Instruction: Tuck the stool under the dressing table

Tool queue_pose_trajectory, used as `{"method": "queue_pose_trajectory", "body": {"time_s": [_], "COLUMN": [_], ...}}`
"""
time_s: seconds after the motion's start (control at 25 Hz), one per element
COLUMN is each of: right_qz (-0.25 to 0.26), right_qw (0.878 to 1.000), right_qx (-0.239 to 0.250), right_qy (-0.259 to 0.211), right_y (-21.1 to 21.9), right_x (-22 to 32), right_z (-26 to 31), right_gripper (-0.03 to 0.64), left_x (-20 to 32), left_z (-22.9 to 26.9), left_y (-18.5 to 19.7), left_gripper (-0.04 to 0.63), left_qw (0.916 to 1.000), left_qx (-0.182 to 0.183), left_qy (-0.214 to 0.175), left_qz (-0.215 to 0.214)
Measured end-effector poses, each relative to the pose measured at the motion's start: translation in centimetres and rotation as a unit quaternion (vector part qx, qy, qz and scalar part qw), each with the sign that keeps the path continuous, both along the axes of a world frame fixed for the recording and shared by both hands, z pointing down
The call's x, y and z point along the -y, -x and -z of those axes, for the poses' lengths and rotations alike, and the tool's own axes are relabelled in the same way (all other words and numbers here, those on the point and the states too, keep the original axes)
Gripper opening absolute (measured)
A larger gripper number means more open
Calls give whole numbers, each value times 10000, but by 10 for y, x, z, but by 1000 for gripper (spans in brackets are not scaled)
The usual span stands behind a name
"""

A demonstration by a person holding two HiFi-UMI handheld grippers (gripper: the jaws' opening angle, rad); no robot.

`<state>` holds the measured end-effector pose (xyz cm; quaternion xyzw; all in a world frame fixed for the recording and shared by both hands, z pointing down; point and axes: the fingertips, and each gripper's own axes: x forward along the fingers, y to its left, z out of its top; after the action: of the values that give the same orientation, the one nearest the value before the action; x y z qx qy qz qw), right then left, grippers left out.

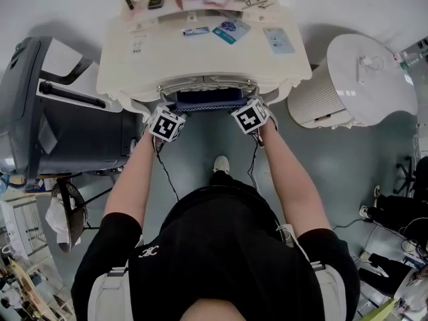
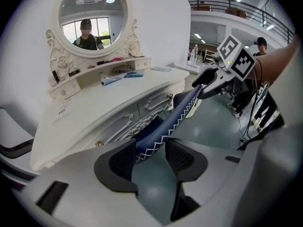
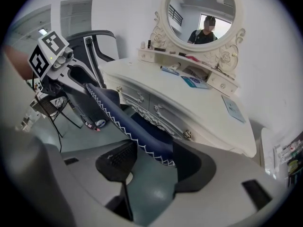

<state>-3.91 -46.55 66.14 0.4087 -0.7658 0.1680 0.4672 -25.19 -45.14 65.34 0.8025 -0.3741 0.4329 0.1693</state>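
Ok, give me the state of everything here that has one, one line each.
dressing table: upright, drawers shut.
stool: mostly under the dressing table, near edge showing.
left gripper: shut on the stool's edge.
right gripper: shut on the stool's edge.

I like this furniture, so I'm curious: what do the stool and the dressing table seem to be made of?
The stool: navy padded seat, probably leather or vinyl, judging by its smooth slight sheen and white zigzag stitching along the edge. The dressing table: likely painted wood, cream with a satin finish, judging by the carved scrollwork.
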Motion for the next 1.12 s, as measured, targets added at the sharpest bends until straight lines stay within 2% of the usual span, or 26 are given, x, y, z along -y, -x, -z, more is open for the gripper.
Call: {"method": "queue_pose_trajectory", "body": {"time_s": [0.12,0.2,0.24,0.28,0.32,0.4,0.48,0.6,0.72,0.8,0.92,1.0,1.12], "right_qz": [-109,-232,-374,-601,-884,-1409,-1770,-2050,-2031,-1920,-1661,-1535,-1498], "right_qw": [9996,9989,9980,9954,9894,9673,9418,9094,8844,8741,8679,8654,8614], "right_qx": [-217,-252,-125,129,498,1398,2090,2684,3139,3242,2967,2752,2828], "right_qy": [-123,-331,-498,-741,-1035,-1578,-1951,-2427,-2795,-3066,-3621,-3897,-3944], "right_y": [-5,-6,-6,-5,-4,-3,-1,-1,3,6,11,16,24], "right_x": [-5,-8,-9,-10,-10,-10,-14,-30,-56,-75,-106,-128,-150], "right_z": [9,22,32,45,62,99,135,189,237,266,300,315,324], "right_gripper": [222,216,180,85,14,11,9,9,8,8,8,8,8], "left_x": [-4,-5,-5,-7,-9,-15,-18,-25,-41,-54,-80,-98,-118], "left_z": [10,24,34,44,54,76,104,150,196,224,256,270,284], "left_y": [3,4,4,4,4,-3,-12,-23,-29,-32,-38,-36,-28], "left_gripper": [188,186,170,126,5,5,5,5,5,5,5,5,5], "left_qw": [9998,9985,9966,9942,9918,9878,9829,9697,9536,9468,9431,9395,9326], "left_qx": [42,-263,-461,-639,-785,-1003,-1144,-1385,-1630,-1653,-1610,-1699,-1912], "left_qy": [-110,-259,-347,-421,-470,-607,-918,-1452,-1894,-2185,-2539,-2633,-2663], "left_qz": [173,411,582,755,892,1022,1112,1393,1681,1691,1422,1385,1508]}}
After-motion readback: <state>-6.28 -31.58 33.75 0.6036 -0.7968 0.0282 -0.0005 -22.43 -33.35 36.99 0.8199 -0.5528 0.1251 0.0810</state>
